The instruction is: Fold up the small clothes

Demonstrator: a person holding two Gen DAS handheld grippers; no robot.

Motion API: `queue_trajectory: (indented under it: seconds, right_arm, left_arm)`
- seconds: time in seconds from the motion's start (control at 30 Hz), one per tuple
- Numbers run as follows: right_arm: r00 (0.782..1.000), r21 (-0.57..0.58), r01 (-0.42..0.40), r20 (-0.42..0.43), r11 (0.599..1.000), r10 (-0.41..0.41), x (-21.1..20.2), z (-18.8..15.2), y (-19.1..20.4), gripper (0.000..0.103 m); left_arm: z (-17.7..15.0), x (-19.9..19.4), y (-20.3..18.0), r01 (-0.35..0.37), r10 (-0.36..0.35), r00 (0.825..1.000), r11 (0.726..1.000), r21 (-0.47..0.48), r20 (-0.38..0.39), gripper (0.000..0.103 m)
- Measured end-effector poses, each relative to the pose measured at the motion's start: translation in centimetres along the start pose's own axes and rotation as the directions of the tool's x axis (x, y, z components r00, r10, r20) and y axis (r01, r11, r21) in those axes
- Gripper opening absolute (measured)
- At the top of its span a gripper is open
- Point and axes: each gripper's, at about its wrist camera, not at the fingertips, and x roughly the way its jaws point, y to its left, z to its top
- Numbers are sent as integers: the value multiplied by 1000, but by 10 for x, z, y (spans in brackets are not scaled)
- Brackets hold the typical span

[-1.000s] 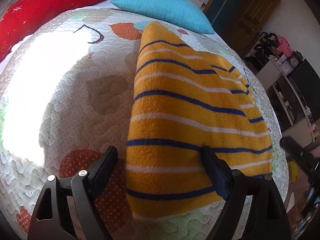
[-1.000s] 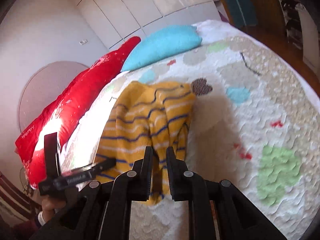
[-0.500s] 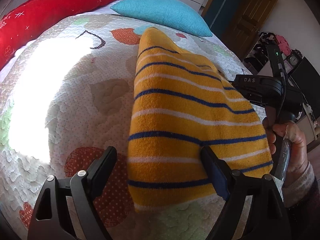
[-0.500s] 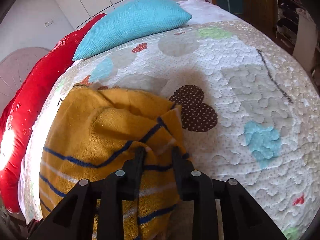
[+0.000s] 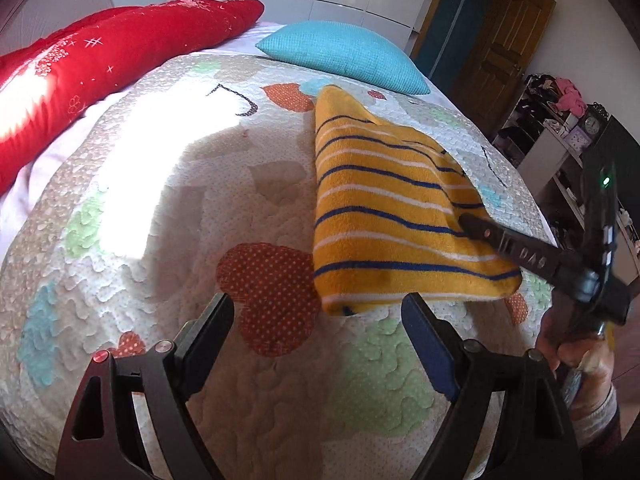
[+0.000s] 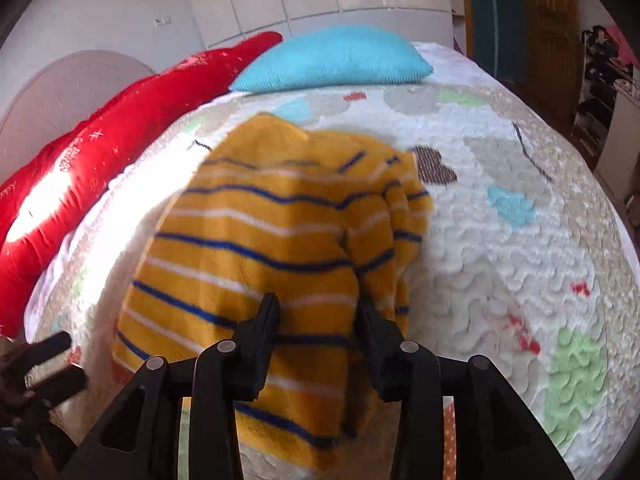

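A yellow garment [image 5: 380, 208] with blue and white stripes lies folded lengthwise on the patterned quilt [image 5: 160, 220]. My left gripper [image 5: 316, 304] is open and empty, hovering over the quilt just short of the garment's near edge. In the right wrist view the garment [image 6: 248, 240] fills the middle, with a bunched fold along its right side. My right gripper [image 6: 318, 304] hangs over its near right part with the jaws opening. Striped fabric shows in the gap, and the pads do not press it. From the left wrist view, one of its fingers [image 5: 480, 230] rests at the garment's right edge.
A red bolster [image 5: 100, 60] and a turquoise pillow [image 5: 344, 56] lie at the head of the bed. A wooden door [image 5: 500, 48] and cluttered shelves [image 5: 560, 128] stand off the right side. A person's hand [image 5: 580, 364] holds the right gripper's handle.
The left gripper drew back off the garment and rose. The right gripper came down onto the garment's right side and went from shut to partly open, leaving the fabric lying folded.
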Motion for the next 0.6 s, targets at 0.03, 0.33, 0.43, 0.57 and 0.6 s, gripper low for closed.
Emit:
queue_trajectory:
  seconds: [0.03,0.33,0.43,0.57,0.6]
  right_arm:
    - [1000,40,-15,8,999,15,-2,-8,-7,44]
    - [995,254,-62,94,965,39,-64,-66,-29,57]
    - [994,264,-52,110,963,23,-80,-81,-23,58]
    - [993,277,-50,115,960,19,-93,-93,-18,60]
    - [993,278,-48,116,959,16,-96,-95,-17,60]
  left_arm:
    - [-2,-6,1,-11,11,1000,1000,1,10,85]
    - [-21,-29,7,-43,44,999,999,-19,22,85]
    - [-27,-34,2,-46,46,999,999,-4,24,85]
    - [-36,-46,-4,-66,65,997,997,31,44,85]
    - [-38,-49,-6,-77,75,996,996,42,51,85]
